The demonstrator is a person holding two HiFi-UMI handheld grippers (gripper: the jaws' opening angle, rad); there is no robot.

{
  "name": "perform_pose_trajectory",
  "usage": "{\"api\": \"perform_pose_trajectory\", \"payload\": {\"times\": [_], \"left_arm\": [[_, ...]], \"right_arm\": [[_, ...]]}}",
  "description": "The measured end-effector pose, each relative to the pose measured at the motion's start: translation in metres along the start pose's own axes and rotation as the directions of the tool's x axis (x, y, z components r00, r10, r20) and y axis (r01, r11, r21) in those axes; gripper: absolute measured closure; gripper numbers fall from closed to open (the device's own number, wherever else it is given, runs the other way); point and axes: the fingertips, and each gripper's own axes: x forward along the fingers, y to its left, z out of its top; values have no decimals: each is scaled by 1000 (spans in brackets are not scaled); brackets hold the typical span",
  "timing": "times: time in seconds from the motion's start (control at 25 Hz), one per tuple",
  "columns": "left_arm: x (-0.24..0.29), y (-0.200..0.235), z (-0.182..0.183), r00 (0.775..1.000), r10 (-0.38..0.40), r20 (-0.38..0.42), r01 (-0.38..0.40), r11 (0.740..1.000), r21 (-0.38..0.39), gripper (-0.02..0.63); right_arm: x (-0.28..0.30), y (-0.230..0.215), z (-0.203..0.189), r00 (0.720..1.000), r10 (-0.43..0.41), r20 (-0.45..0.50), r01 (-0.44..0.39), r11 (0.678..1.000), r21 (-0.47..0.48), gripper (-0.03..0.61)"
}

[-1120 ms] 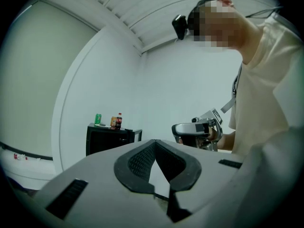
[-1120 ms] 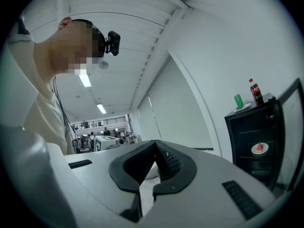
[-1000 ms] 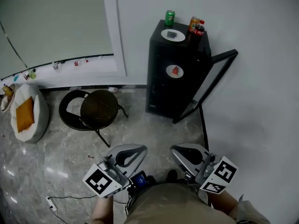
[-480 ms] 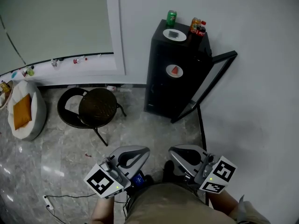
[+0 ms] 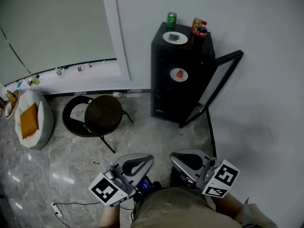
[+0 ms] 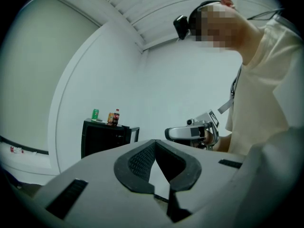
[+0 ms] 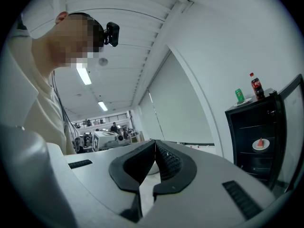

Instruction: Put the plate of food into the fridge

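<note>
jaws: left gripper (image 6: 155, 144) and right gripper (image 7: 155, 142) together, empty | round white plate of red food (image 5: 178, 74): on shelf of black fridge (image 5: 160, 80) | risk: open glass door (image 5: 216, 87) may get left ajar

Plate of food (image 5: 178, 74) inside fridge (image 5: 164, 96), can (image 5: 171, 20) on top, stool (image 5: 103, 112) left of it

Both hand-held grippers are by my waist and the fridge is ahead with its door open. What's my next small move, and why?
Probably step closer to the fridge. The left hand-held gripper and right hand-held gripper are shut, empty and far from it. Its door is open, a plate with a red slice sits on a shelf, and a second plate lies on top.
</note>
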Motion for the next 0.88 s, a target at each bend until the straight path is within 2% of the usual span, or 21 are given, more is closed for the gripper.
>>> {"api": "perform_pose_trajectory", "payload": {"times": [0.36, 0.52, 0.88], "left_arm": [[53, 9, 5, 999, 6, -51, -5, 1000, 13, 604], [73, 12, 9, 998, 11, -68, -8, 999, 40, 604], [116, 17, 12, 992, 70, -108, -66, 997, 37, 604]], "right_arm": [[-25, -49, 8, 999, -25, 22, 24, 999, 40, 557], [-30, -66, 17, 999, -7, 38, 5, 999, 42, 557], [-46, -109, 28, 998, 27, 61, -32, 997, 69, 557]]}}
